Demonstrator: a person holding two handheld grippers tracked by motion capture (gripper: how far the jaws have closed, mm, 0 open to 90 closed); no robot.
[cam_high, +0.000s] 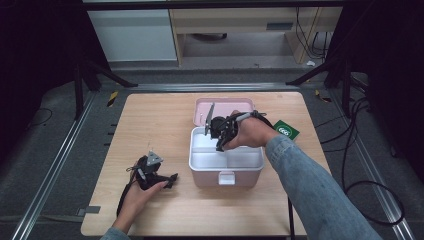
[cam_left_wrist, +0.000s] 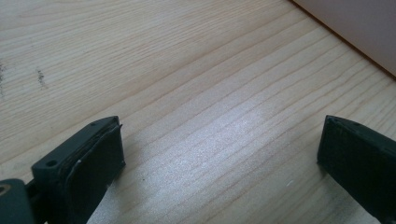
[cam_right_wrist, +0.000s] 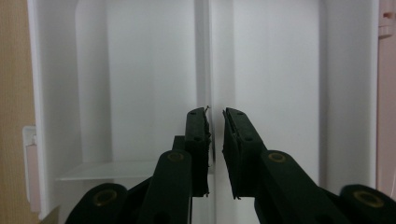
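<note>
A pink box (cam_high: 226, 172) stands a little right of the middle of the wooden table (cam_high: 150, 120), with its lid (cam_high: 223, 107) thrown back behind it. The box is a rounded rectangle, pink outside, and holds a white tray (cam_high: 250, 159) split by a thin divider (cam_right_wrist: 209, 56) into compartments. A small pale latch (cam_high: 226, 178) sits at the middle of the box's front wall. The long axis of the box runs left to right across the table, its latch side faces the person, and the open lid points away, towards the far edge of the table.

The right gripper (cam_high: 219, 145) reaches down into the back left part of the box. In the right gripper view its fingers (cam_right_wrist: 196, 140) stand on either side of the white divider, nearly closed, with a narrow gap between them; whether the pads press on the divider I cannot tell.

The left gripper (cam_high: 172, 179) rests on the table just left of the box, near its front corner. In the left gripper view its fingers (cam_left_wrist: 100, 156) stand wide open over bare wood with nothing between them, and the box's pink wall shows at the upper right corner.

A green card (cam_high: 286, 131) lies on the table just right of the box.
</note>
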